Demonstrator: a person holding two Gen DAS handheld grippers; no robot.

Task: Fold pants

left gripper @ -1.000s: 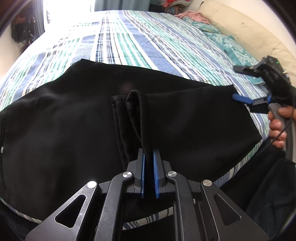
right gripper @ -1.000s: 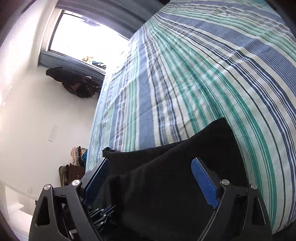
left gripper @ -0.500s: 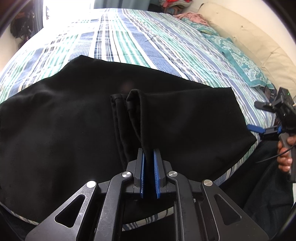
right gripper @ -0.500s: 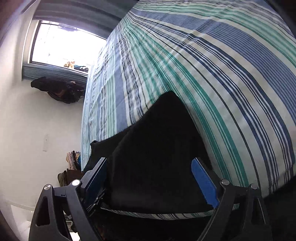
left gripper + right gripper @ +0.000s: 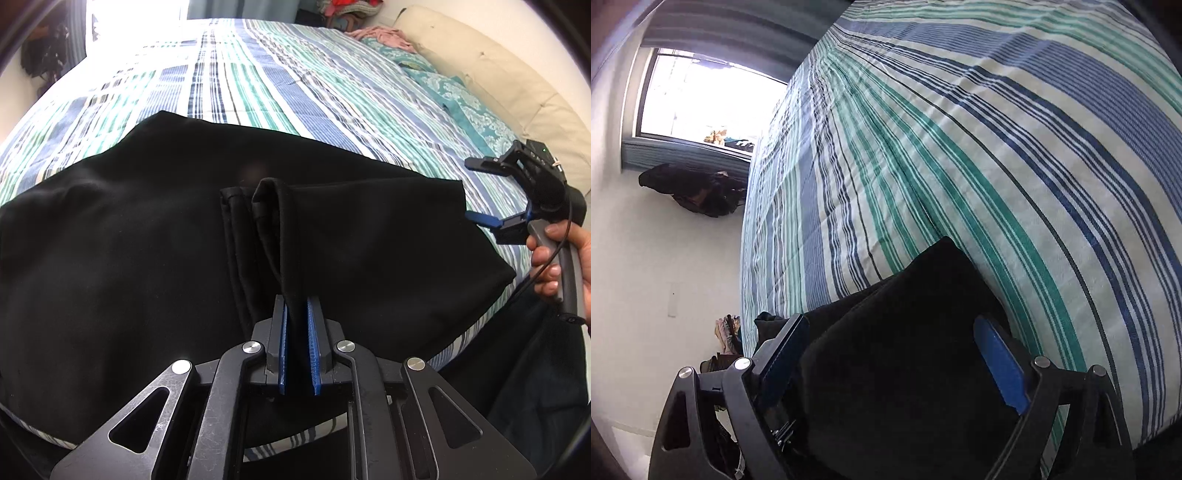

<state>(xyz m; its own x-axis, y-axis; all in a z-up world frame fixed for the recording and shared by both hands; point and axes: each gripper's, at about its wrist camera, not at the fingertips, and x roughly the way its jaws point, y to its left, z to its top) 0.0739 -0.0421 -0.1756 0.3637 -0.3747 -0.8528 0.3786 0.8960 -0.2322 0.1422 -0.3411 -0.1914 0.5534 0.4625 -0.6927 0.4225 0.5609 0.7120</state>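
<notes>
- Pants (image 5: 155,236), black, lie spread across the near part of a striped bed (image 5: 258,85), one edge running close to the mattress side.
- A raised fold of the black cloth (image 5: 280,229) stands up out of the middle of the pants, its hem and seam showing at the top.
- The left gripper (image 5: 297,347) has that fold pinched: its blue pads (image 5: 282,350) are drawn in narrow with the cloth squeezed between them.
- From the right wrist camera, a corner of the pants (image 5: 923,332) sits between the fingers of the right gripper (image 5: 894,354), and those blue pads (image 5: 997,362) stand wide apart, not pressing on the cloth.
- In the left wrist view the right gripper (image 5: 480,192) shows at the right-hand end of the pants, lower finger just at the cloth's edge, upper finger above the bedspread.
- A hand (image 5: 554,258) wraps the grey handle of that gripper, and a thin cable (image 5: 554,240) loops past the fingers.
- Beyond the pants the bedspread runs in blue, green and white stripes to the far side.
- A teal patterned cloth (image 5: 454,96) lies along the right of the bed, beside a cream padded headboard (image 5: 498,74).
- A bright window (image 5: 701,99) glares on the far wall, with a dark bag (image 5: 698,188) hanging below it.
</notes>
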